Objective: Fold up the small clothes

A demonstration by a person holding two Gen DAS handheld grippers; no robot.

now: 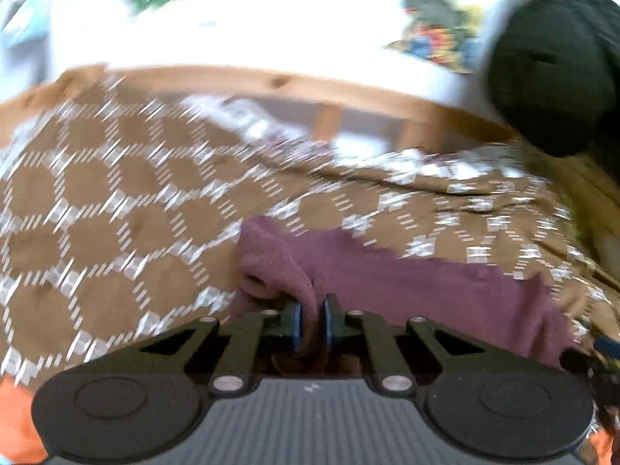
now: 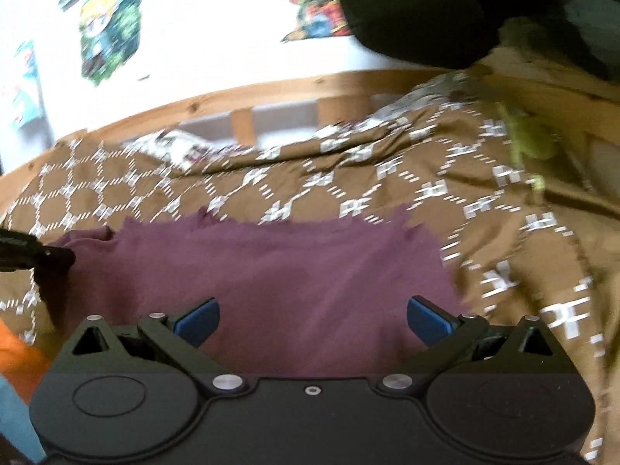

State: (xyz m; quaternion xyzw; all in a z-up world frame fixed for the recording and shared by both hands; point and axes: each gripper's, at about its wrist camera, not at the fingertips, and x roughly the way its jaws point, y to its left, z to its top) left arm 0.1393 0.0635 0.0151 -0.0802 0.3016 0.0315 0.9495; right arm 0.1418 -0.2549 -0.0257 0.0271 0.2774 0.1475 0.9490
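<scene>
A small purple garment (image 1: 407, 283) lies on a brown patterned bedspread (image 1: 97, 201). In the left wrist view my left gripper (image 1: 311, 310) is shut on a raised fold at the garment's left edge, with purple cloth bunched between the blue pads (image 1: 296, 321). In the right wrist view the garment (image 2: 271, 263) spreads flat, with a ragged far edge. My right gripper (image 2: 313, 317) is open above its near part, its blue pads (image 2: 197, 319) wide apart and nothing pinched between them. The black tip of the left gripper (image 2: 46, 259) shows at the garment's left corner.
A wooden bed rail (image 2: 217, 97) runs behind the bedspread, with a white wall and colourful posters (image 2: 108, 23) beyond. A large black soft object (image 2: 445, 11) sits at the upper right. Orange cloth (image 2: 19, 360) and blue cloth (image 2: 15, 426) lie at the lower left.
</scene>
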